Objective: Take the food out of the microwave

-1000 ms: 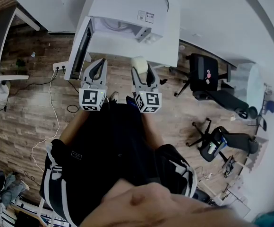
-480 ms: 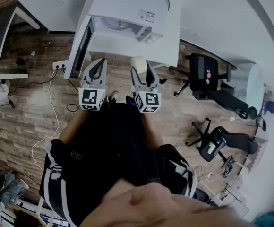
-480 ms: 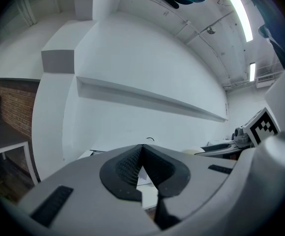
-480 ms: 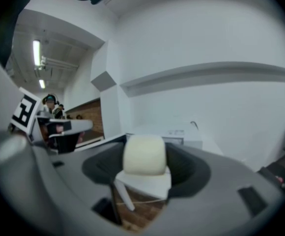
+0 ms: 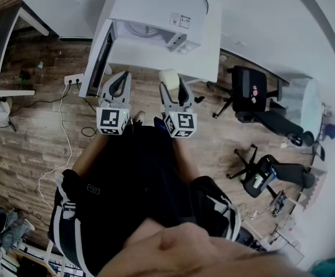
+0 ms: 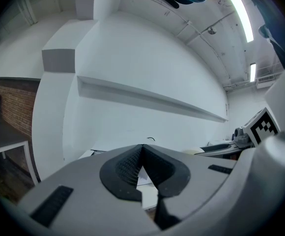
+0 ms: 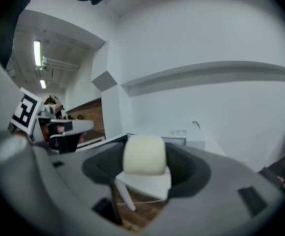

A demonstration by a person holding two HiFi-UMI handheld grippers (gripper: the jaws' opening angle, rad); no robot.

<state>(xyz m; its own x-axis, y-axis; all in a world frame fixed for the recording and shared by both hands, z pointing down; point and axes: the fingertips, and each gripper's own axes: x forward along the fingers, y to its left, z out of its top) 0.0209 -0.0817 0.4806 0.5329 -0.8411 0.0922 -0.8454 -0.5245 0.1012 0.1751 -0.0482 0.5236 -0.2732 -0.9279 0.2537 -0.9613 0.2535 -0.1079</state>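
- Head view: the microwave [image 5: 156, 16], its door [image 5: 98, 59] open, stands on the table [image 5: 211, 51]. The right gripper [image 5: 173, 81] carries a pale bun [image 5: 168, 75] outside it, by the table's near edge.
- Left gripper view: the left gripper [image 6: 142, 154] is clenched on nothing, seemingly idle.
- Right gripper view: the jaws clamp the bun, probably a steamed roll, for carrying.

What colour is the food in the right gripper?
Pale cream; the food shows best in the right gripper view.

The head view looks steeply down from above the person onto the left tongs [image 5: 119, 79], the right tongs [image 5: 173, 82] and, farther off, the microwave [image 5: 156, 16] on its desk [image 5: 150, 56]. Each gripper view rides low and close behind its own tongs, facing the far wall — the food [image 7: 143, 154] fills the right one's middle. All three views share the microwave.
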